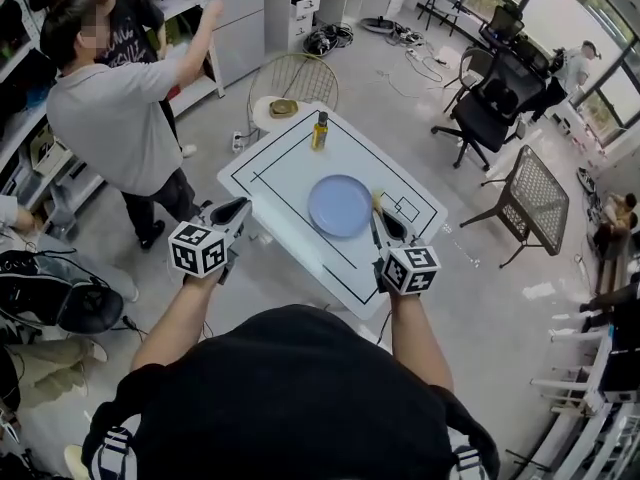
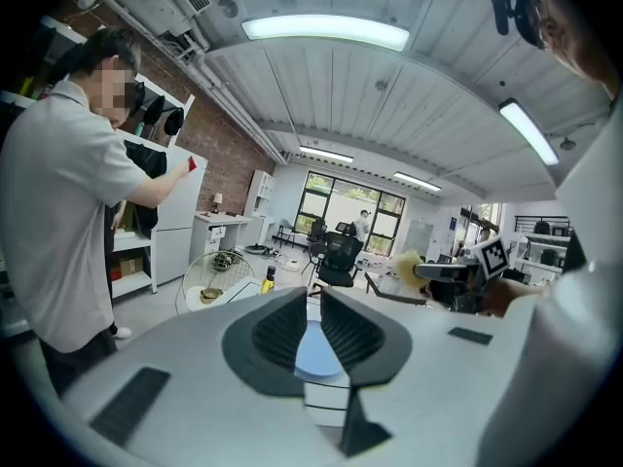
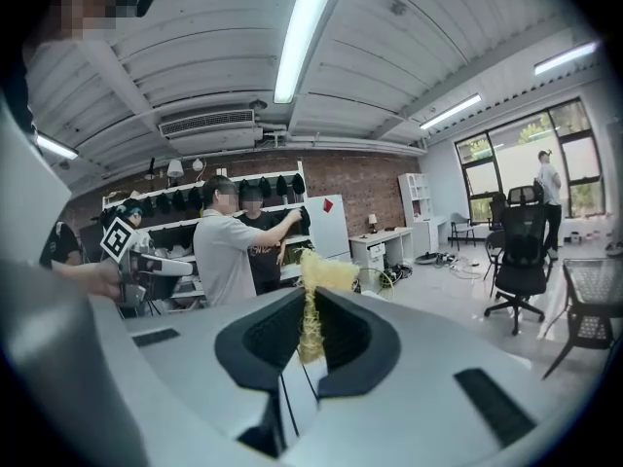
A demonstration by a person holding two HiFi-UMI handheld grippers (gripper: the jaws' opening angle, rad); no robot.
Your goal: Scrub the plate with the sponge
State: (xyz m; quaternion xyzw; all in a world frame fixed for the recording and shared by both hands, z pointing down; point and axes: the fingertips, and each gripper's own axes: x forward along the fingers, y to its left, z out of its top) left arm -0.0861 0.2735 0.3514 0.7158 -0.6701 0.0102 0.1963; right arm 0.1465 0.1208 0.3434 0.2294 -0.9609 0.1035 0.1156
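Your right tool [image 1: 386,218] is clamped on a frayed yellow sponge [image 3: 324,272], held by the right rim of the round, pale-blue plate [image 1: 340,205] lying flat on the white, black-lined counter [image 1: 285,173]. Your left tool [image 1: 238,208] is all but closed, empty, at the counter's near-left edge.

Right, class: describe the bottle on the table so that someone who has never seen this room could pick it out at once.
Find the white table with black lines in the middle of the room. At its far edge, beyond the blue plate, stands a small bottle. It is the only upright thing there: yellowish with a dark cap.
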